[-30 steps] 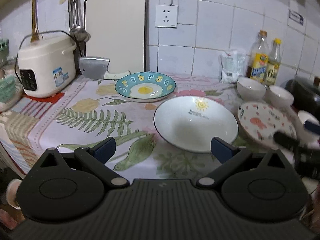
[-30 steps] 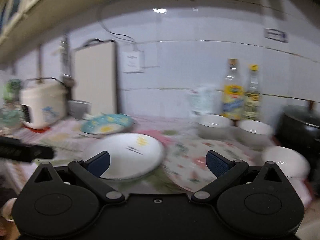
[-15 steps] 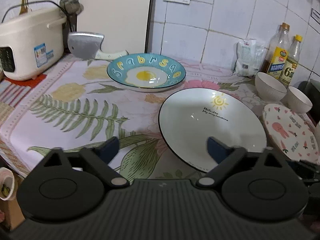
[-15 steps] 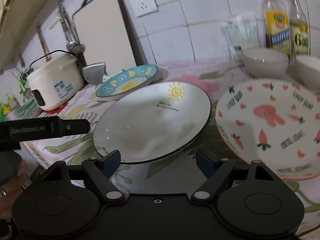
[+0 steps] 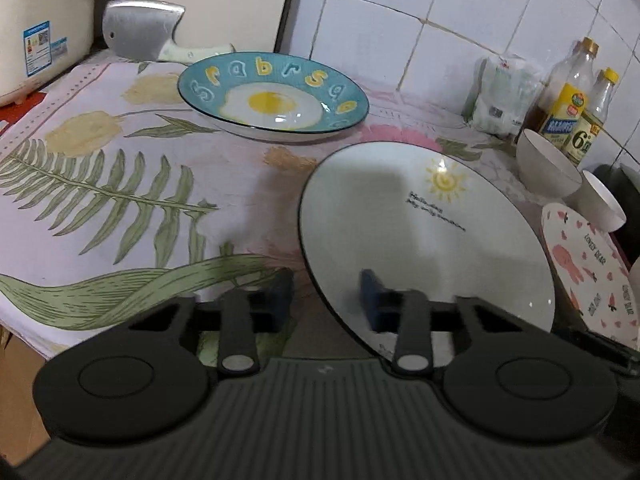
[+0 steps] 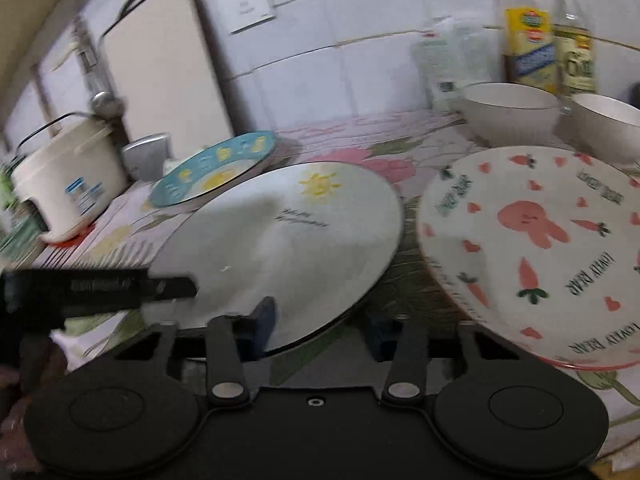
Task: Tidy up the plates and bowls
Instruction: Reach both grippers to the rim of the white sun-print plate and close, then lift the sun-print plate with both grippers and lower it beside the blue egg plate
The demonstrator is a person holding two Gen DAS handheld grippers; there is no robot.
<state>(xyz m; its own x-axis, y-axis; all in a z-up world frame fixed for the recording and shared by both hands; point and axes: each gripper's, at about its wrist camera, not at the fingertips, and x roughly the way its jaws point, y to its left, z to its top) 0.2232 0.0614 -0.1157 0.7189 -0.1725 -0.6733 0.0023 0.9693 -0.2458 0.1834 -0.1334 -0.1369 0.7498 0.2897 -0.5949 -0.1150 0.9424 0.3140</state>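
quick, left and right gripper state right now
left gripper: jaws just closing, astride the rim of the white sun plate; grip cannot be told
right gripper: same, astride that plate's near rim

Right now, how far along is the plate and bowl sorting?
Nothing stacked yet. In hand: left gripper and right gripper, jaws just closing, straddle the sun plate's near rim; grip unconfirmed. Left: egg plate, rabbit plate, two white bowls.
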